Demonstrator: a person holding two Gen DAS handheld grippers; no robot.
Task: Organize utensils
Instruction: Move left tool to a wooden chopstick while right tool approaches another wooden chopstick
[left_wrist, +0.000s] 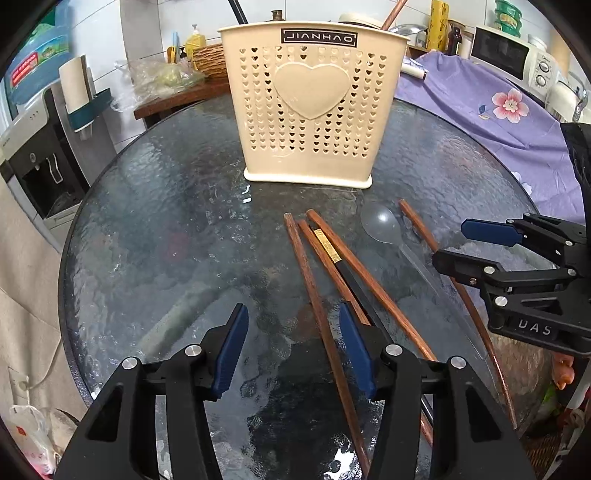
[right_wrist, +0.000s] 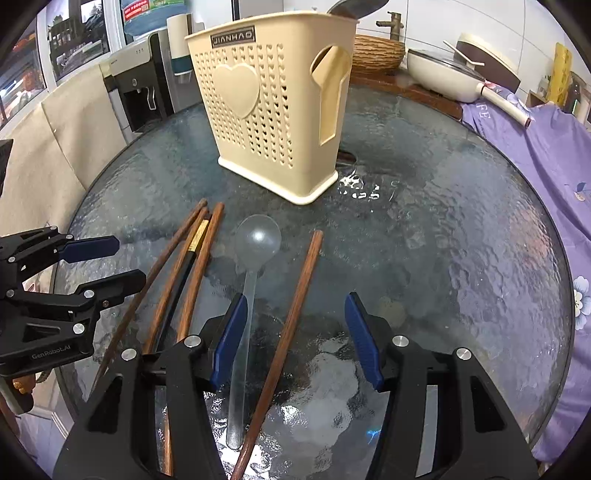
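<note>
I judged the job barely begun: every utensil I could see lay flat on the round glass worktop (left_wrist: 155, 206), and nothing of the set showed inside the holder (left_wrist: 314, 107). Whether it already held something I could not tell, since its top rim hid the inside; a dark rounded shape rose behind it in the right wrist view, but I could not say that it belonged in it.

The holder was a cream plastic box with small heart-shaped holes, a large raised heart on its front and a keyhole slot in its side. It stood upright toward the far edge of the worktop.

Between it and me lay the loose pieces. Three brown wooden chopsticks (left_wrist: 317, 295) and a black chopstick with a gold band (left_wrist: 332, 254) were bunched together, touching along their lengths. Just beside them was a clear plastic spoon (right_wrist: 255, 240), bowl toward the holder, and then a single brown chopstick (right_wrist: 295, 306) lying apart.

My left gripper (left_wrist: 291, 350) hung over the bunch with its jaws wide apart, holding nothing. My right gripper (right_wrist: 295, 339) was likewise spread and empty, with the single chopstick and the spoon handle lying between its fingers below.
</note>
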